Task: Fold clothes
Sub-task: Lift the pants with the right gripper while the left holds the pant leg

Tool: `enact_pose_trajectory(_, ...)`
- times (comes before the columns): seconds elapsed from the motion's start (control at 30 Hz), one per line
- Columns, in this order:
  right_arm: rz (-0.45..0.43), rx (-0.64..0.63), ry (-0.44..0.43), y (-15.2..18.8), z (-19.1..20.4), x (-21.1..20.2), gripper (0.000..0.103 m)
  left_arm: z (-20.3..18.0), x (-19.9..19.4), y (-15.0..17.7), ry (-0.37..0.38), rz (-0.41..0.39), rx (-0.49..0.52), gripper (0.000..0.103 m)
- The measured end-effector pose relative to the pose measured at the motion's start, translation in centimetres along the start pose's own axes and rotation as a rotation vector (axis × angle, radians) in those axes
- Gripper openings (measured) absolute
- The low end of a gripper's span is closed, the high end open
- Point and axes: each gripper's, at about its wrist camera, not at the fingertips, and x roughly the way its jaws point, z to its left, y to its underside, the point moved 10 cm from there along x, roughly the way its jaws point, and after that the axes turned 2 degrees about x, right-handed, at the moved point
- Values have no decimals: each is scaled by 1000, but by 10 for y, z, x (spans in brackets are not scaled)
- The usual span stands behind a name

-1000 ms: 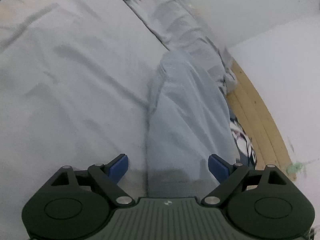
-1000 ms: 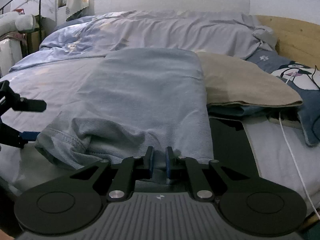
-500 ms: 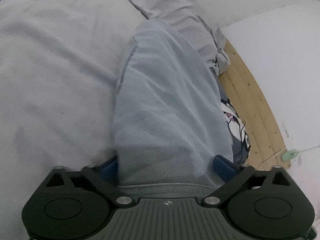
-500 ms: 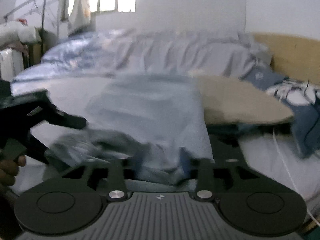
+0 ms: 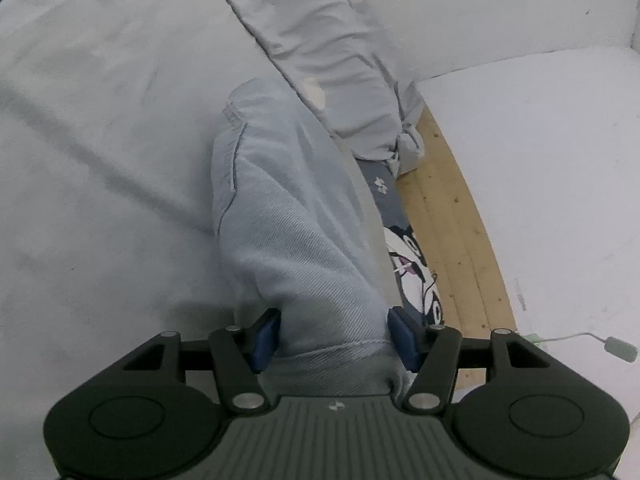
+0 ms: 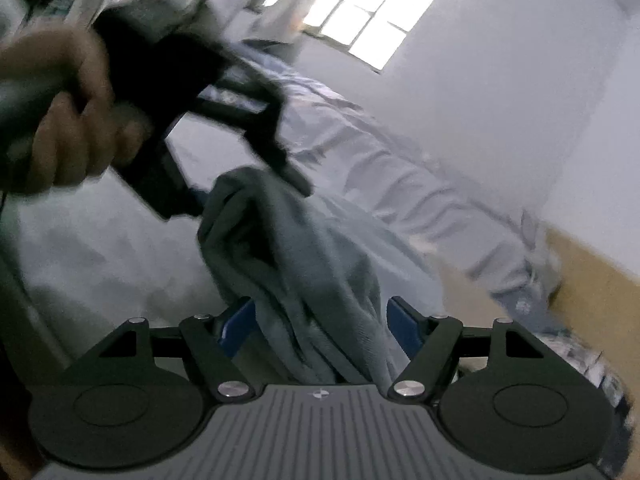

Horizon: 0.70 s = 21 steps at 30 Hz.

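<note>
Pale twill garment (image 5: 288,240), ribbed weave, bunched between blue fingers (image 5: 266,340).

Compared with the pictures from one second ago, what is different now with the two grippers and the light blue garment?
The right gripper, shut beside the light blue garment before, has just been opening and has rolled; cloth now hangs between its jaws. The left gripper, then wide open before the garment, has just been closing, the folded end now between its pads; whether they press is unclear. The bed sheet and wooden headboard stayed.

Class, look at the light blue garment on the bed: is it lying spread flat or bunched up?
Bunched up: the light blue garment rises in a ridge of folds between the left gripper pads.
</note>
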Motion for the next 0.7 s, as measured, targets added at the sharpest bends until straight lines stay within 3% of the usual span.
enact_pose_trajectory(0.2, -6, -168, 57, 12, 16, 23, 80, -1, 3, -1, 18, -4, -21, 57)
enact_pose_trajectory(0.33, -5, -191, 139, 13, 8, 43, 81, 1, 1, -4, 18, 1, -24, 57)
enact_pose_trajectory(0.7, -41, -287, 135, 16, 19, 84, 84, 8, 0, -4, 21, 5, -75, 55)
